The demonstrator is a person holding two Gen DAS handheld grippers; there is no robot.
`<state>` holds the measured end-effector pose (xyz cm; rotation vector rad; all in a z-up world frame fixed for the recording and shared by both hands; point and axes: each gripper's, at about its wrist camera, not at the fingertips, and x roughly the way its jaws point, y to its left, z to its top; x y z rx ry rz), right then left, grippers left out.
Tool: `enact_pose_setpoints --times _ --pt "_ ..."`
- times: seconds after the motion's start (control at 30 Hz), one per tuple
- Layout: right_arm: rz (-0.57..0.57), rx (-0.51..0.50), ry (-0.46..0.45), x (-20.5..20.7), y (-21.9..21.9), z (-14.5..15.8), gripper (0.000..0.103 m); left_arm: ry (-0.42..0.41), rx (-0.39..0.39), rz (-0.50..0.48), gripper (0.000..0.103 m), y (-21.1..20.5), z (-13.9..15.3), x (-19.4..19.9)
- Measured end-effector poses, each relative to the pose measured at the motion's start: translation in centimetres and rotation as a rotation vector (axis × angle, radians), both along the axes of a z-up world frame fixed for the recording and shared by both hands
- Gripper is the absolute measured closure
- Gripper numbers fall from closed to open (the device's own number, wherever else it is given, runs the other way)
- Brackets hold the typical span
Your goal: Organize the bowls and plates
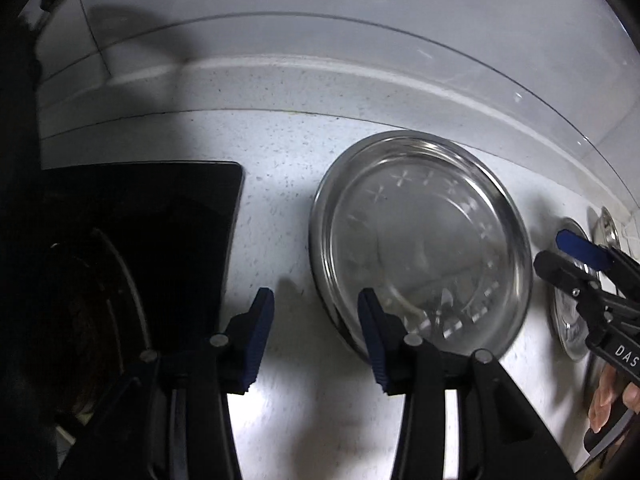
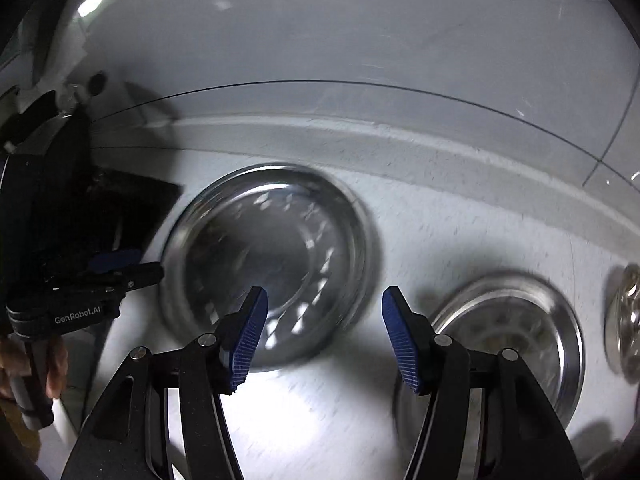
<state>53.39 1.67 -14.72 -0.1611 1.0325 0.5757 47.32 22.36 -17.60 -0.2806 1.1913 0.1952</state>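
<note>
Plates of shiny metal sit on the speckled white counter. The big plate lies flat, face up, just beside the black stovetop and near the back wall. Being round, it has no long side and points no way at all — only its open face looks up.

A smaller plate sits to the right of it, and a little shiny bowl sits farther right (it is too blurry to say more).

The left gripper has its two blue fingers wide apart and holds nothing. Its right finger is over the near rim of the big plate; whether it touches is hard to tell. The right gripper is spread wide too and holds nothing, and hangs between the big plate and the smaller one.

The big plate looks stiff, thin and light, and likely slippery. The raised rim seems the best place to pinch it — one finger inside, one outside.
</note>
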Motion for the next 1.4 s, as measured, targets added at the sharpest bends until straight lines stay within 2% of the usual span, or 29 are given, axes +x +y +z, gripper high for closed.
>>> enact_pose_setpoints --times 0.13,0.23,0.3,0.37,0.4,0.47,0.5,0.6,0.8,1.1,1.33,1.4 --pt "0.012 -0.013 0.012 2.0 1.0 -1.0 0.050 0.013 -0.031 0.017 0.061 0.5 -1.0 1.1" --pt "0.024 -0.032 0.031 2.7 1.5 -1.8 0.060 0.007 -0.021 0.021 0.061 0.6 -1.4 1.6" --pt "0.026 -0.045 0.040 3.0 1.6 -2.3 0.062 0.006 -0.024 0.021 0.061 0.6 -1.4 1.8" --pt "0.031 -0.055 0.049 3.2 1.5 -2.9 0.075 -0.002 -0.020 0.020 0.062 0.6 -1.4 1.9" --pt "0.029 -0.058 0.054 3.3 1.5 -3.1 0.078 -0.010 -0.013 0.017 0.066 0.6 -1.5 2.0" --pt "0.025 -0.065 0.048 3.4 1.4 -3.4 0.093 -0.018 0.000 0.006 0.083 0.4 -1.5 2.2" --pt "0.024 -0.065 0.048 3.4 1.4 -3.5 0.093 -0.017 -0.001 0.009 0.088 0.4 -1.5 2.3" --pt "0.020 -0.077 0.029 3.1 1.3 -3.4 0.093 -0.027 -0.027 0.027 0.092 0.6 -1.5 2.0" --pt "0.006 -0.053 0.009 1.6 0.6 -2.9 0.093 -0.075 0.011 0.009 0.092 -0.1 0.0 0.3" --pt "-0.015 -0.010 -0.017 -1.5 -1.3 0.9 0.093 -0.110 -0.027 -0.058 0.092 -2.0 3.1 -3.7" --pt "-0.010 -0.010 -0.027 -7.9 -4.0 3.8 0.093 -0.117 -0.070 -0.105 0.092 -3.1 5.2 -10.1" --pt "-0.005 -0.005 -0.023 -9.8 -4.6 4.3 0.093 -0.107 -0.091 -0.107 0.092 -3.5 6.1 -13.6"
